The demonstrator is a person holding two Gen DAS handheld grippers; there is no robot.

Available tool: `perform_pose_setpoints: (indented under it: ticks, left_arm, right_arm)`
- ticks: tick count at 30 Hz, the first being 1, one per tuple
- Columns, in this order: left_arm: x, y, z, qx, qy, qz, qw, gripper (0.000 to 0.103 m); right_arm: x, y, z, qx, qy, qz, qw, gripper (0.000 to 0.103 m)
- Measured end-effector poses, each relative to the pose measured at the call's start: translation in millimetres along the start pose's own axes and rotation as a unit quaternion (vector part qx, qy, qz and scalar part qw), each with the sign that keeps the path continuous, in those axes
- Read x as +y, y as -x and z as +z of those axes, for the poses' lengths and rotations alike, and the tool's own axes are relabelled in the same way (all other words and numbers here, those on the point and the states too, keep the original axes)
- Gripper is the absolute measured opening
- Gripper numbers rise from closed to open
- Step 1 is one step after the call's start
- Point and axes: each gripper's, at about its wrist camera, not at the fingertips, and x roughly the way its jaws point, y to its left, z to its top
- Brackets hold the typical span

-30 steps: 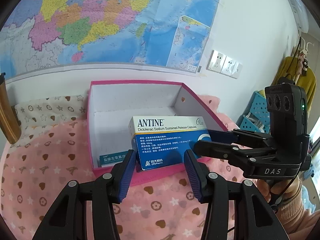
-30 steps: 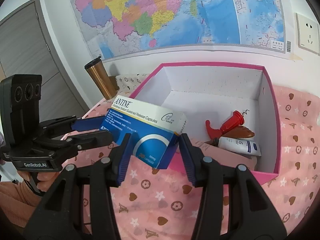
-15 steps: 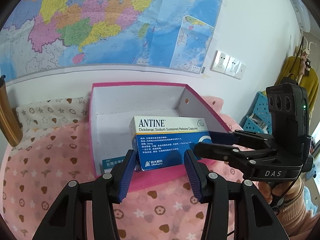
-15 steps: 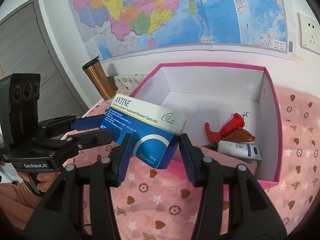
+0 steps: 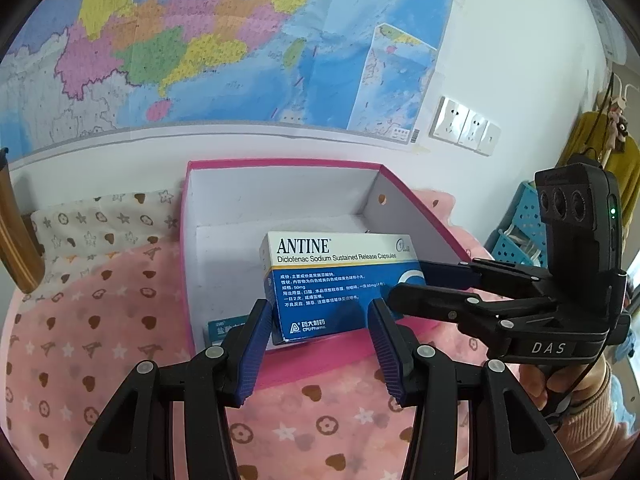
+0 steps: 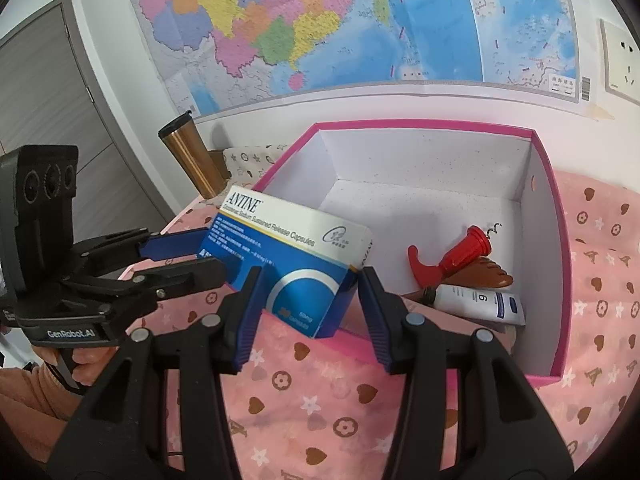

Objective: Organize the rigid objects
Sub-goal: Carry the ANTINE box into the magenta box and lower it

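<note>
The ANTINE medicine carton point(image 5: 338, 284) hangs over the pink box's point(image 6: 558, 240) near rim, pinched at opposite ends by both the left gripper point(image 5: 318, 346) and right gripper point(image 6: 306, 316).

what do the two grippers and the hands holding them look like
Both are black plastic linkage frames with silver rivets and ribbed blue finger pads. The right gripper is marked "DAS" and has a three-lens camera block with a green light; the left gripper reads "GenRobot.AI". A thin black cable hangs from each. Both sleeves are peach-pink.
</note>
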Motion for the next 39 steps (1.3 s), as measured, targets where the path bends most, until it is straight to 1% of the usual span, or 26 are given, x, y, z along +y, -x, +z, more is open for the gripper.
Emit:
perform_pose_setpoints:
  ticks: [10,22,28,39]
  left_arm:
    - [6.9,-5.7,4.9,0.006,0.014,-0.006,0.9999,0.050]
    - [12.3,-13.8,6.0,0.017,0.022,-0.007,0.9996,0.050]
    - [15.3,-17.8,6.1,0.022,0.027,-0.004,0.9994,0.050]
    - [26.1,-29.7,6.6,0.049,0.052,0.011,0.9974,0.050]
  right_arm:
    - [-4.5,-9.2,12.0,0.008,-0.003,-0.002,1.000,0.051]
    - [-18.5,-27.9,10.3,0.031,-0.024,0.008,0.999,0.051]
    - [-20.7,-35.1,8.6,0.042,-0.029,0.011,0.999,0.051]
    - [-22.6,-50.4,10.8,0.072,-0.036,0.012,0.997,0.051]
